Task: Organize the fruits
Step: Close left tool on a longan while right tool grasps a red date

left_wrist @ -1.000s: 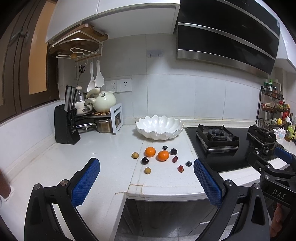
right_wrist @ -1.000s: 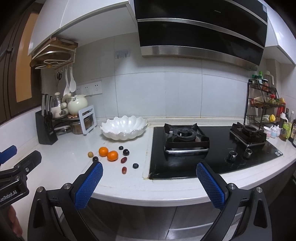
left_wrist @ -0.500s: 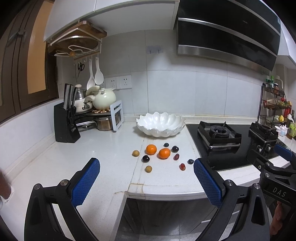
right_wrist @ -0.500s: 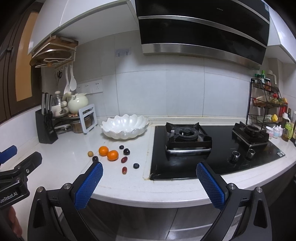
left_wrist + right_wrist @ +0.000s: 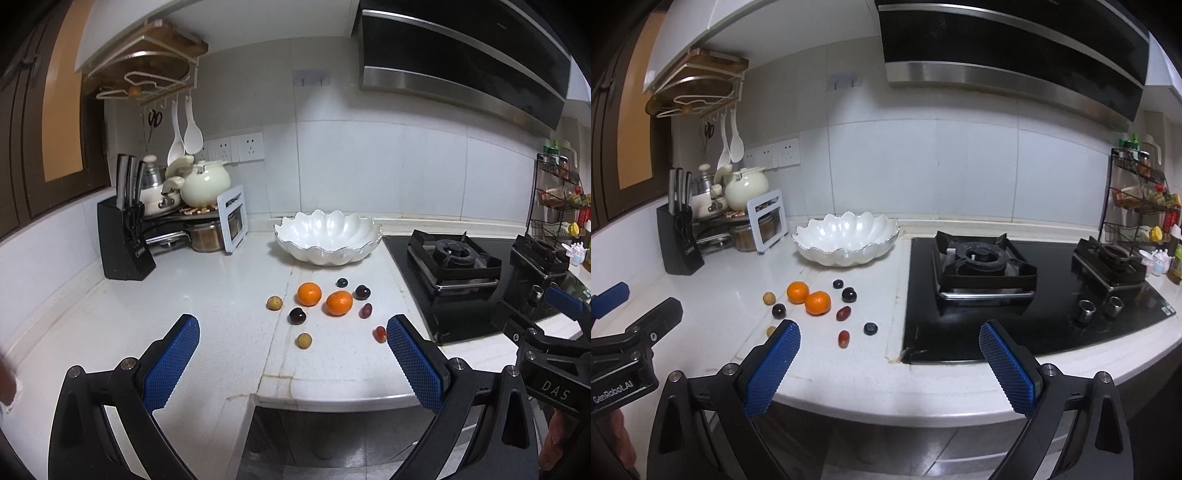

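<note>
Two oranges lie on the white counter in front of an empty white scalloped bowl. Around them are dark grapes, red grapes and small tan fruits. My left gripper is open over the counter's front edge, nothing between its blue pads. In the right wrist view the oranges, the bowl, a blueberry and a red grape show left of centre. My right gripper is open and empty, near the counter's front edge.
A black gas hob fills the counter right of the fruit. A knife block, pots and a cream kettle stand at the back left. A spice rack is at the far right. The counter corner has a cracked seam.
Both grippers have moved forward toward the counter, so the fruit and bowl look nearer. Both stay open. The fruit has not moved.
</note>
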A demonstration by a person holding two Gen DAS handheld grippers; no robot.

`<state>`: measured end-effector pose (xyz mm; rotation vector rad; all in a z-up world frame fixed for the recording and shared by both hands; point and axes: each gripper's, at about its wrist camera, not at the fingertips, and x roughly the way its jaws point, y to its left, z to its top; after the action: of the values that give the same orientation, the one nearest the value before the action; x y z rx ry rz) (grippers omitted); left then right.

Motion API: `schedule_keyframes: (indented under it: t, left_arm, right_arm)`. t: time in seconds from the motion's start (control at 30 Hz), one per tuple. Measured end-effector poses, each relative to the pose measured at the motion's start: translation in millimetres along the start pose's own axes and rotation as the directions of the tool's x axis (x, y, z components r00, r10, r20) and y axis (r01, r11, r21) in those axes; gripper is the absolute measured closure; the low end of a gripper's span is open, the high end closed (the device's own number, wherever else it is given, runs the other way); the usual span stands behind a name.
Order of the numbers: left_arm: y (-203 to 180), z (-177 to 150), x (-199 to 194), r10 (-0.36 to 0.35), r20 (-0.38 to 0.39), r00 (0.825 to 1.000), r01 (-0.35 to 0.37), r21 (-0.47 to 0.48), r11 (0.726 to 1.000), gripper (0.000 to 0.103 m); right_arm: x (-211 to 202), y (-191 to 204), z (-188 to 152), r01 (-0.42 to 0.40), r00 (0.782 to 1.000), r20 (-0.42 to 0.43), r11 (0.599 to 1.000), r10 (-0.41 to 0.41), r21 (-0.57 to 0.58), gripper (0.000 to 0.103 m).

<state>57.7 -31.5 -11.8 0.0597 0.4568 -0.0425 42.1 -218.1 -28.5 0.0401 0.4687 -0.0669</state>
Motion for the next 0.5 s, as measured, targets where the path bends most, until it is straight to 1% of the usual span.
schedule_keyframes:
  t: [0.33,0.5]
  left_arm:
    - [9.8,5.3,66.3,-0.006,-0.093,0.996,0.005,-0.009,1.000,0.007]
    - [9.8,-0.4,99.7,-0.015,-0.143,0.990,0.016,0.010,1.000,0.012]
  right_arm:
    - [67.3,19.5,2.1,-0.052,0.994,-0.097,0.998,0.049,-0.022,0.011]
    - [103.3,27.5,-3.3,-0.069,0.985,-0.161,0.997,0.065,-0.021,0.018]
